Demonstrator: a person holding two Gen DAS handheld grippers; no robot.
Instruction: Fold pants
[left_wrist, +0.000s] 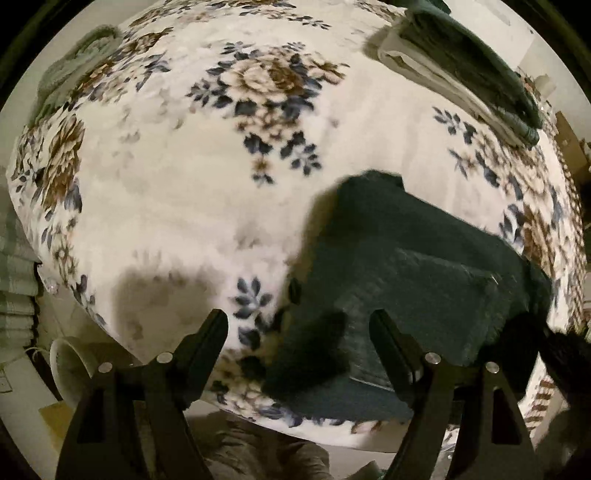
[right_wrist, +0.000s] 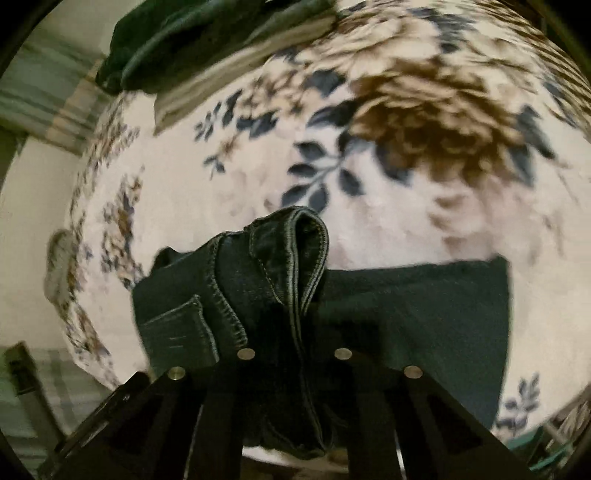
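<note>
here my right claw (right_wrist: 295, 332) pinches the dark jeans (right_wrist: 280, 266) above the floral blanket (right_wrist: 406, 206), my left claw (left_wrist: 299, 325) gaping wide.

The pants (left_wrist: 413, 266) are dark blue-black denim, already folded into a compact, roughly rectangular bundle. They lie flat at the near edge of the floral-covered surface, toward the right in the left wrist view, with a back pocket (left_wrist: 443, 280) facing up as a stitched patch with pale seam lines. In the right wrist view the same pants (right_wrist: 424, 314) spread across the near middle. One thick bunch of denim (right_wrist: 291, 266), showing light contrast stitching along its hems and seams, stands raised above the flat layers, and a pocket corner (right_wrist: 177, 328) shows at its left.
</note>
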